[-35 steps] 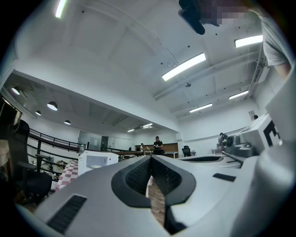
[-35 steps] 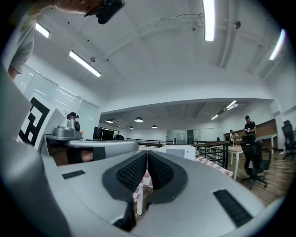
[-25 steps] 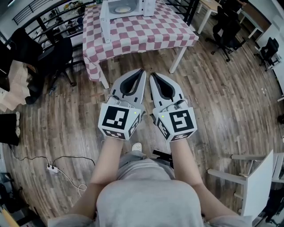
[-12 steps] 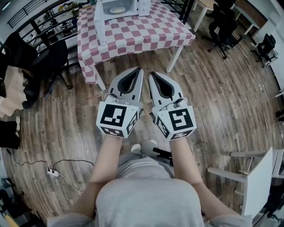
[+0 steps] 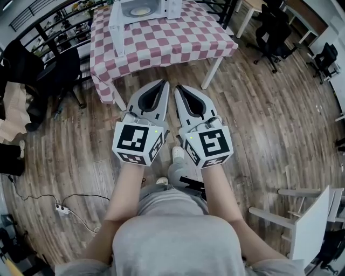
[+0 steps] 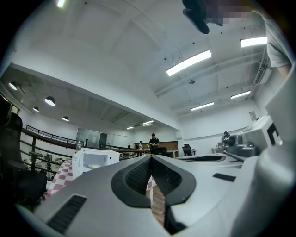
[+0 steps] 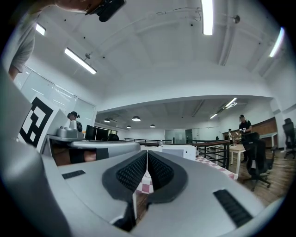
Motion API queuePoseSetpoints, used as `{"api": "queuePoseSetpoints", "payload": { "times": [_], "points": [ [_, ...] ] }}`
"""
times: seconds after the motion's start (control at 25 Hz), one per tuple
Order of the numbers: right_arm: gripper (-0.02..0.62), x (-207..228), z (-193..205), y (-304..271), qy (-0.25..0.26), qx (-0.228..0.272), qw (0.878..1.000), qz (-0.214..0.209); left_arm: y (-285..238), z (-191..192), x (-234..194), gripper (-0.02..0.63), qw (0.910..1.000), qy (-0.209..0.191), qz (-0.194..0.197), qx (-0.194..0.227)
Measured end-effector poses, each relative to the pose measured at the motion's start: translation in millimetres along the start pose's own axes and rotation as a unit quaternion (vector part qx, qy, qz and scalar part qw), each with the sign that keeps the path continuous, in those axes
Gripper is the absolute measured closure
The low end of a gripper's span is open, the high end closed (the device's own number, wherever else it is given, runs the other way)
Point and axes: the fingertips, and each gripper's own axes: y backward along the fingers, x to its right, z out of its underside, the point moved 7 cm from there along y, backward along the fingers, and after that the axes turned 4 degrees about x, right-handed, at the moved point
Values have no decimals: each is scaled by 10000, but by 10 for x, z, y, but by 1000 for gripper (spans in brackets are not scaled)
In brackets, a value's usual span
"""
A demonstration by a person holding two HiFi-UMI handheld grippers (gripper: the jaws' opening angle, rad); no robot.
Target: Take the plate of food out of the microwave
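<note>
Plate of food (image 5: 141, 11): round, pale and flat, with a light-coloured heap on it. It is too small in every view for finer detail.
Location of plate: inside the microwave (image 5: 144, 7), lying on the floor of its chamber, visible through the open front.
Microwave: white box at the far end of the table (image 5: 161, 40). Its door (image 5: 115, 24) is swung out on the left side, standing edge-on toward the person.
Table: covered by a red-and-white checked cloth that hangs over the near and side edges. A white leg (image 5: 214, 73) shows at the near right corner.
Left gripper (image 5: 163, 82): jaws pressed together, nothing between them. It is held over the floor, tips pointing at the table and well apart from it.
Right gripper (image 5: 177, 87): jaws likewise closed tip to tip and empty, just beside the left one.
Approach: wood floor (image 5: 259, 124) lies between the grippers and the table's near edge. Bare checked cloth runs from that edge to the microwave front.
Left flank: black chair (image 5: 64, 70) and dark railing (image 5: 48, 21) near the table's left side. A power strip (image 5: 62, 209) with cable lies on the floor nearer the person.
Right flank: black office chairs (image 5: 272, 32) beyond the table's right corner, and a white chair (image 5: 312, 226) near the person's right arm.
</note>
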Motion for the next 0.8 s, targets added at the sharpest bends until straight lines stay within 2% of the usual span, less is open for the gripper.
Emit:
{"api": "queuePoseSetpoints", "payload": {
  "times": [0.4, 0.8],
  "points": [
    [568, 529, 150, -367, -8, -6, 10000, -90, -639, 158, -134, 606, 9999, 70, -76, 0],
    [568, 1080, 252, -893, -72, 95, 9997, -224, -1294, 264, -332, 606, 9998, -73, -160, -67]
  ]
}}
